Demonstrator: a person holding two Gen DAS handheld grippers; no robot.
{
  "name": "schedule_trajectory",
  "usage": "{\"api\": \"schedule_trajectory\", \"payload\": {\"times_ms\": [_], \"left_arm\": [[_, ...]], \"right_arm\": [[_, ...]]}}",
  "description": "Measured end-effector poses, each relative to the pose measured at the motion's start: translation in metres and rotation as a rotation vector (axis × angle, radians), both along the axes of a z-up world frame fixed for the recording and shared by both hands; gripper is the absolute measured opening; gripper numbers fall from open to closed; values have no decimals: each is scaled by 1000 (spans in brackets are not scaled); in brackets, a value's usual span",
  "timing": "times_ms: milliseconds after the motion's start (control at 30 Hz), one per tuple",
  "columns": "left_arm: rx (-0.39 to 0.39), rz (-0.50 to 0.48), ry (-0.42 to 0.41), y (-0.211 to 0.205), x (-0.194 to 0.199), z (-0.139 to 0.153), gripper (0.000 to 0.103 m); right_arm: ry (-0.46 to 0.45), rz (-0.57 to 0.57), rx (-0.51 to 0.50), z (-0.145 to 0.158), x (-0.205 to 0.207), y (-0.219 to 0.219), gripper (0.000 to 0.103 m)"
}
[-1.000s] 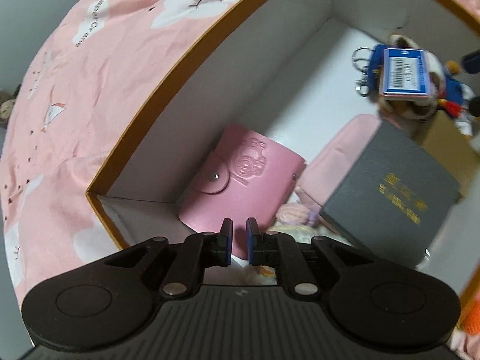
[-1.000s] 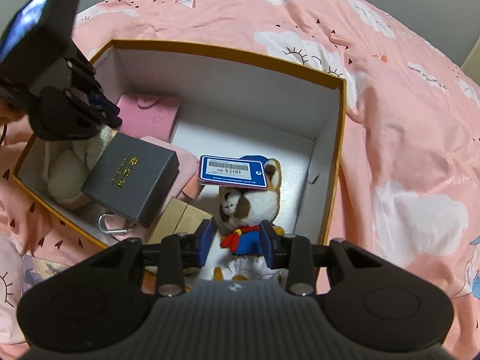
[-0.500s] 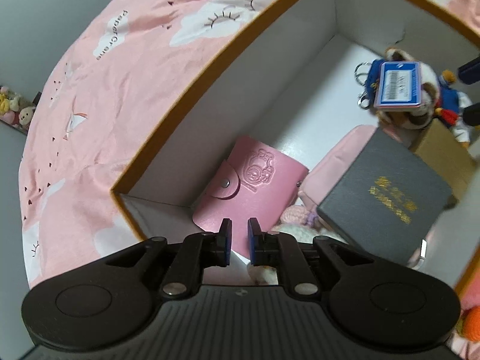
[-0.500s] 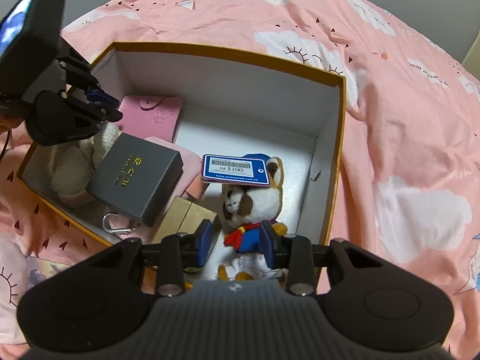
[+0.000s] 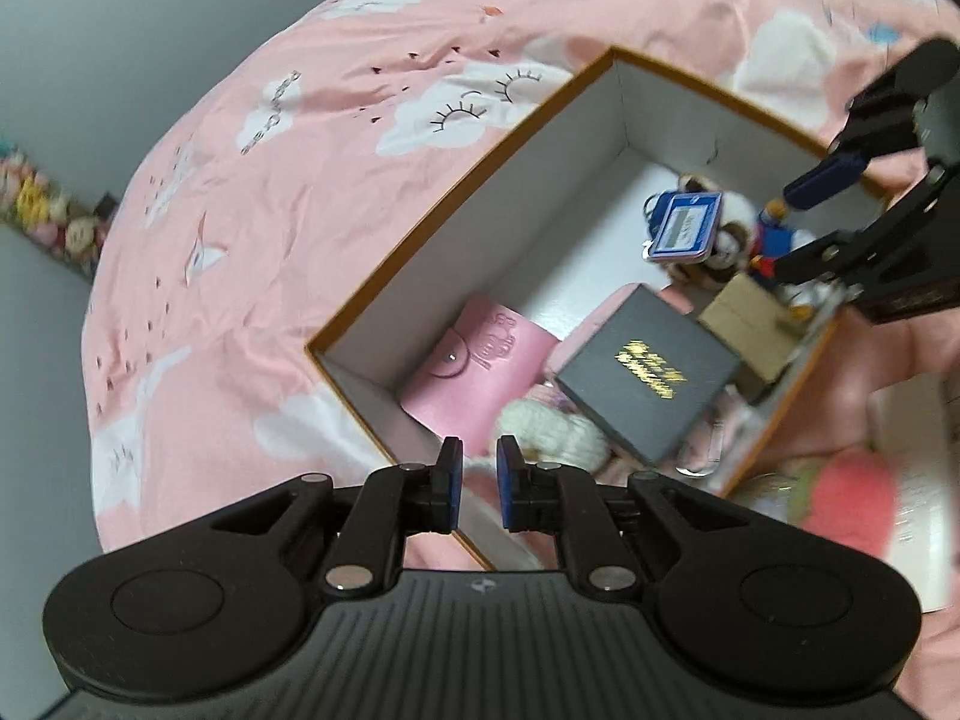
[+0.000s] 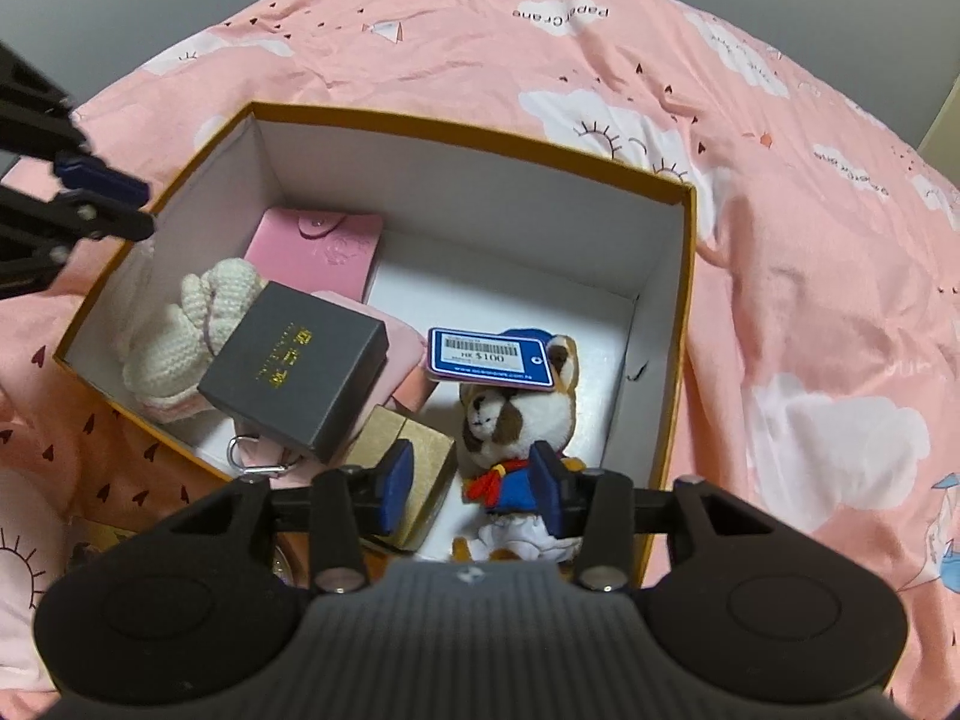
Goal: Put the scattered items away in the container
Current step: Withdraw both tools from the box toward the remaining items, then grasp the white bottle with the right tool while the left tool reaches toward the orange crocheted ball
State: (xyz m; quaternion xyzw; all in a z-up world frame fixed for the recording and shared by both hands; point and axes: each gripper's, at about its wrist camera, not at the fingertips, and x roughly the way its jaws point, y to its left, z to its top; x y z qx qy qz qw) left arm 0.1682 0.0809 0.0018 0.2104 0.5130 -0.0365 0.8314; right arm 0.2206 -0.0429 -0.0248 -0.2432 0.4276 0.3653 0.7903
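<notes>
Box on the bed holds a pink wallet, knit toy, dark gift box, tan box and a plush dog. The dog lies face up in the near right corner, head toward the far wall, price tag on its head. Right claw has just been opening, pads clear of the dog. Left claw is nearly closed, empty.

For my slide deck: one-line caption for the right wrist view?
Right claw open over the plush dog lying in the orange-rimmed box.
</notes>
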Motion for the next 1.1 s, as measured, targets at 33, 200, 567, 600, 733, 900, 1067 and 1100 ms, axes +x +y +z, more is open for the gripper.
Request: {"api": "schedule_trajectory", "payload": {"times_ms": [33, 200, 567, 600, 733, 900, 1067, 1100], "left_arm": [[-24, 13, -7, -1, -7, 6, 15], [-128, 88, -62, -3, -41, 31, 15], [-269, 204, -89, -19, -111, 24, 21], [-288, 216, -92, -20, -115, 21, 21], [-361, 197, -97, -32, -127, 0, 25], [-422, 156, -32, -51, -134, -34, 26], [-451, 130, -10, -58, -135, -59, 38], [-463, 137, 5, -58, -135, -64, 40]], "right_arm": [[-7, 0, 9, 3, -2, -2, 45], [-54, -4, 89, 23, -23, -14, 45], [-45, -28, 239, 29, -83, -52, 45], [-35, -36, 242, 25, -88, -55, 45], [4, -64, 230, 2, -103, -61, 45], [46, -78, 192, -29, -118, -65, 45], [93, -59, 159, -54, -129, -68, 45], [97, -57, 152, -56, -129, -69, 45]]}}
